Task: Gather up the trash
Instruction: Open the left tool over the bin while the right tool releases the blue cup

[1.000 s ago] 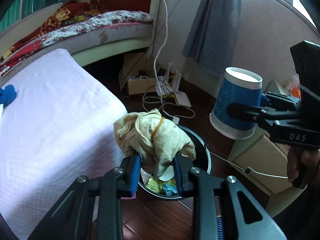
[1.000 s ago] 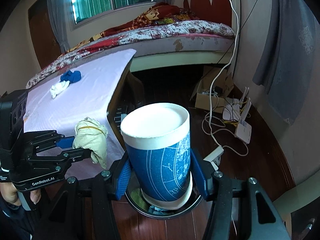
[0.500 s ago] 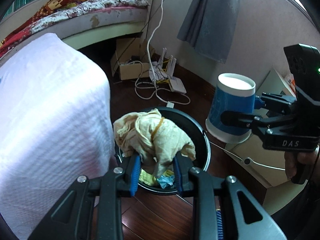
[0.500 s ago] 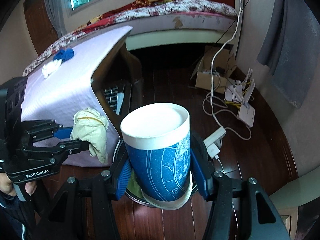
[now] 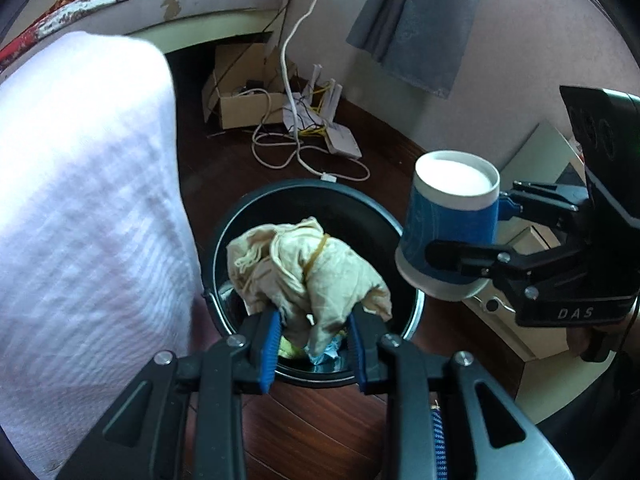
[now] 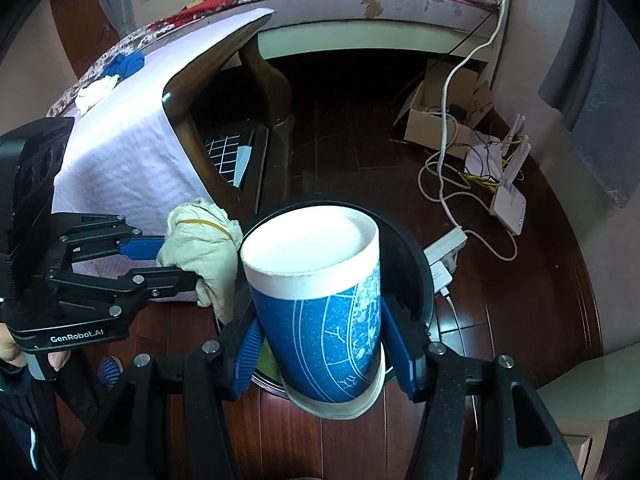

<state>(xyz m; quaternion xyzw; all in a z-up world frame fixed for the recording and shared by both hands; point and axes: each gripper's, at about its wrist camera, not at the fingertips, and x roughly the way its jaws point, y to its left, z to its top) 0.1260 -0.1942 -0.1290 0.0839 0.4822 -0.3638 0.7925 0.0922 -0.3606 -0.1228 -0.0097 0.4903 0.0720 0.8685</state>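
My left gripper (image 5: 314, 344) is shut on a crumpled beige cloth (image 5: 308, 264) tied with a rubber band and holds it over the open black trash bin (image 5: 360, 208). The bin holds some colourful scraps. My right gripper (image 6: 324, 354) is shut on a blue paper cup (image 6: 320, 300), upside down with its white bottom up, at the bin's (image 6: 416, 256) rim. The cup (image 5: 452, 224) hangs at the bin's right side in the left wrist view. The cloth (image 6: 204, 244) and left gripper (image 6: 176, 264) show at left in the right wrist view.
A table with a lilac cloth (image 5: 80, 200) stands left of the bin. A cardboard box (image 5: 240, 104), white cables and a router (image 6: 508, 200) lie on the dark wood floor behind. A white cabinet (image 5: 532, 168) stands right. Blue and white rags (image 6: 108, 76) lie on the table.
Both grippers have tilted down and moved in over the bin. The cloth now hangs above the bin's opening and the cup has come close to its rim.
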